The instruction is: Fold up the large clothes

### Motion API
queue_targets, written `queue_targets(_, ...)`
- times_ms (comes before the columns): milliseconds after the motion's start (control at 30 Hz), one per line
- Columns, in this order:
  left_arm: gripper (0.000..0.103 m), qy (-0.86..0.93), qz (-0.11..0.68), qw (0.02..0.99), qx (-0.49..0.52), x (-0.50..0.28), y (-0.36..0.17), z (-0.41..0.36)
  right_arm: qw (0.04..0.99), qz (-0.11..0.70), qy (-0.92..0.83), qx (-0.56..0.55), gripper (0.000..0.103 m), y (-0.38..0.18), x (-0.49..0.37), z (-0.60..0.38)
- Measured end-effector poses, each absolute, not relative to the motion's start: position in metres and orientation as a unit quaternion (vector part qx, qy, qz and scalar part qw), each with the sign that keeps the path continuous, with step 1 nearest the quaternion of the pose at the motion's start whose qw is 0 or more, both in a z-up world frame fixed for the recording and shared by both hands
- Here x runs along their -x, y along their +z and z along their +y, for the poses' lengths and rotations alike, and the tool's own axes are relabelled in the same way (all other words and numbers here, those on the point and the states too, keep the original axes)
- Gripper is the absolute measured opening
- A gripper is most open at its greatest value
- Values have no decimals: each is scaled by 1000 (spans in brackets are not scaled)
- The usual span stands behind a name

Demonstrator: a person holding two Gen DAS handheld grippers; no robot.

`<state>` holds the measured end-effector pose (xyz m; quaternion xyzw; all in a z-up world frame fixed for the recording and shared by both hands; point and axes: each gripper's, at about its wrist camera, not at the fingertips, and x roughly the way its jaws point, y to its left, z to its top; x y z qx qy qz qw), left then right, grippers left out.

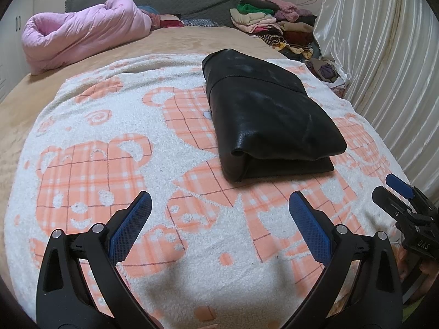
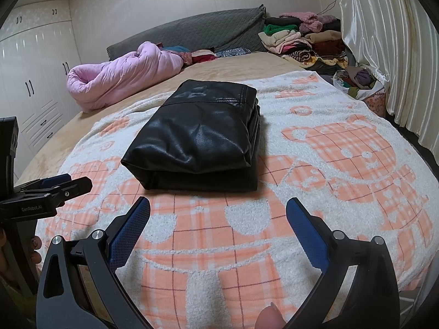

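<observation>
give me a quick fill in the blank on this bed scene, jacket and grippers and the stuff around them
1. The black leather jacket lies ____ into a compact bundle on the bear-print blanket.
2. Both the left hand-held gripper and the right hand-held gripper are ____, holding nothing.
3. The rolled quilt near the headboard is ____ in colour.
4. The pile of folded clothes sits next to the ____.

Missing words: folded; open; pink; curtain
</observation>
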<state>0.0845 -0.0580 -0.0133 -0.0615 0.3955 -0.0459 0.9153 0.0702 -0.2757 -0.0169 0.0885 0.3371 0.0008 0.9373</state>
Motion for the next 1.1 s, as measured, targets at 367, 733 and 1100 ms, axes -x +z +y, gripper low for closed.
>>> queue_targets(367, 94, -46, 394, 916, 61, -83, -13, -57, 937, 337, 4, -91, 99, -17, -69, -275)
queue_targets(733, 94, -46, 402, 912, 71, -81, -14, -57, 937, 337, -2, -89, 99, -17, -68, -276)
queue_targets(1100, 94, -9, 418, 905, 80, -89, -22, -45, 937, 317, -82, -123, 99, -11, -42, -333)
